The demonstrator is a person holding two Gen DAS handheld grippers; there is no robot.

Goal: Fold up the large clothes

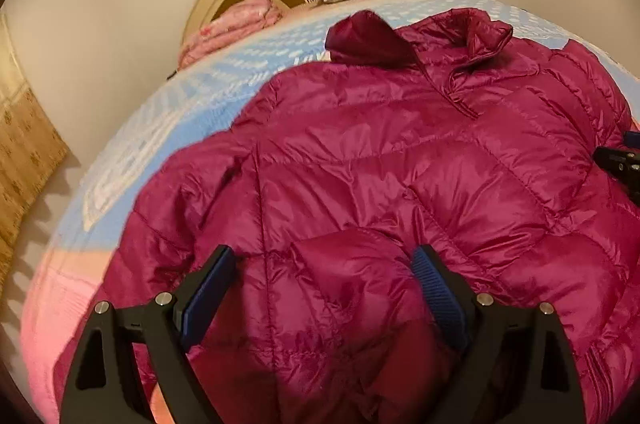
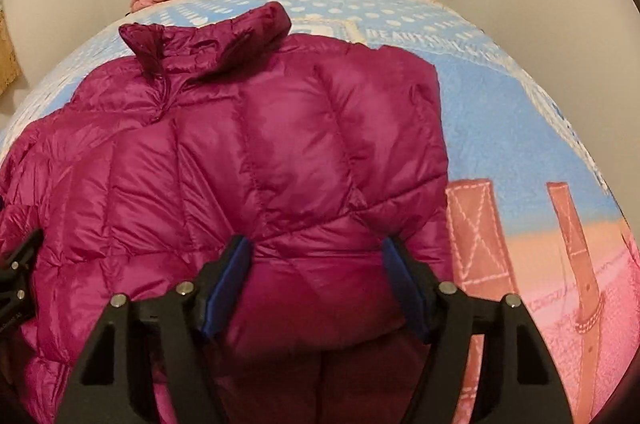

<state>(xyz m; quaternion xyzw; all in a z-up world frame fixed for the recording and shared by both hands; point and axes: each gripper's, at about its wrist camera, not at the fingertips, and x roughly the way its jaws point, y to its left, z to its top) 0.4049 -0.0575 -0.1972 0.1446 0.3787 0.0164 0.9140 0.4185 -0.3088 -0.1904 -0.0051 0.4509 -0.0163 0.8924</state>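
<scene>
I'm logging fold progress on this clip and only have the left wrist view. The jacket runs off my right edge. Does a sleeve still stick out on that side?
Observer: No. In the right wrist view the magenta puffer jacket ends in a fairly straight edge there, and no sleeve lies past it.
Reviewer: And the right tool? I only see a sliver of it.
Observer: The right tool is open, with its blue pads on either side of a puffy bulge low on the jacket.
Reviewer: What's on the bed beyond that edge?
Observer: The blanket shows there. It is blue higher up and pink lower down, with printed strap shapes.
</scene>
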